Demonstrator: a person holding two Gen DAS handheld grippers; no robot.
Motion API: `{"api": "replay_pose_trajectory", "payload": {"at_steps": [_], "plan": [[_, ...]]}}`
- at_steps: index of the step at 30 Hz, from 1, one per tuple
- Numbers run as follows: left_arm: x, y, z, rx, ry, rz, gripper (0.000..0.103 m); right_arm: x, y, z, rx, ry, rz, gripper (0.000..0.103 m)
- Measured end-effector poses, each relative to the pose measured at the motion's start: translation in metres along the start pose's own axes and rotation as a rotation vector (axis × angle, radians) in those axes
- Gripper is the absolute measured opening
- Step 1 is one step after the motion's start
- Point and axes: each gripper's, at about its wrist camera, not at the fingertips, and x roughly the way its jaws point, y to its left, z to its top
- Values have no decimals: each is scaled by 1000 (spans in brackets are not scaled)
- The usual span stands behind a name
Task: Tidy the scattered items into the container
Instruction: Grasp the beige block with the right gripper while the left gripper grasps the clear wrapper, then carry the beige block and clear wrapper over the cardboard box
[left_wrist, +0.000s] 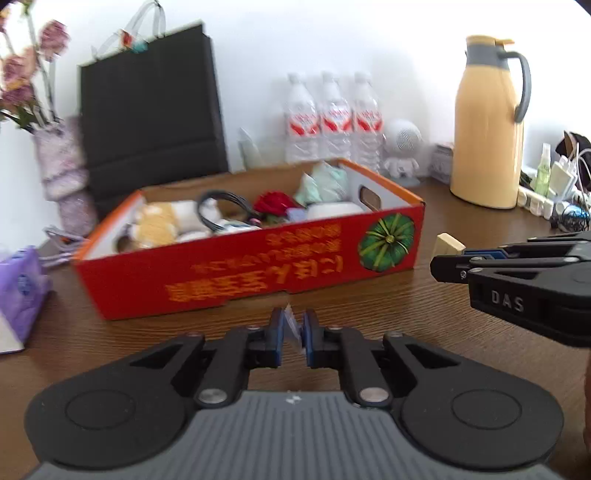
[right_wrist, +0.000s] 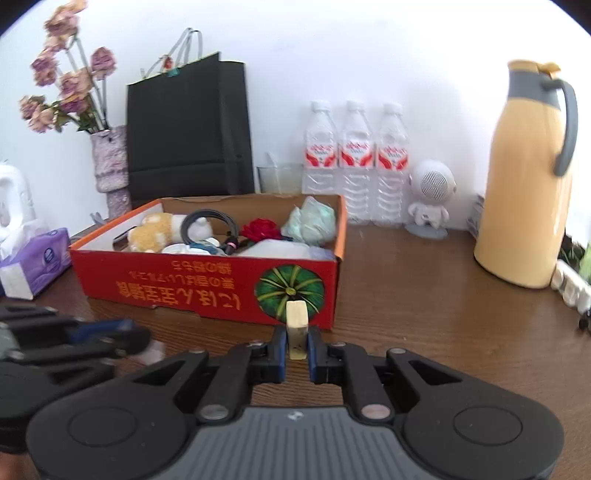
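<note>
A red cardboard box (left_wrist: 258, 273) with a pumpkin print stands on the brown table; it also shows in the right wrist view (right_wrist: 207, 284). It holds a plush toy (right_wrist: 155, 230), a black cable (right_wrist: 207, 221), a red rose (right_wrist: 260, 229) and pale green wrappers (right_wrist: 312, 221). My left gripper (left_wrist: 293, 332) is shut on a thin whitish packet (left_wrist: 291, 325), just in front of the box. My right gripper (right_wrist: 296, 341) is shut on a cream block (right_wrist: 296, 321) in front of the box's right end; the block also shows in the left wrist view (left_wrist: 448, 244).
Behind the box stand a black paper bag (right_wrist: 188, 129), three water bottles (right_wrist: 354, 162), a white robot speaker (right_wrist: 430, 195), a yellow thermos jug (right_wrist: 528, 177) and a vase of dried flowers (right_wrist: 109, 166). A purple tissue pack (right_wrist: 37, 266) lies left. A power strip (left_wrist: 543, 199) sits right.
</note>
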Motion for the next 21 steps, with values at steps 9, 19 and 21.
{"api": "replay_pose_trajectory", "payload": {"at_steps": [9,19,21], "plan": [[-82,50,-2,-1,-137,164,12,-26,53,16,24,-21,91,10],[-149,74,-21,-128,-195,182,12,-105,108,10,10,-91,101,10],[-162,70,-32,-140,-200,185,12,-120,117,3,-8,-98,86,10]]}}
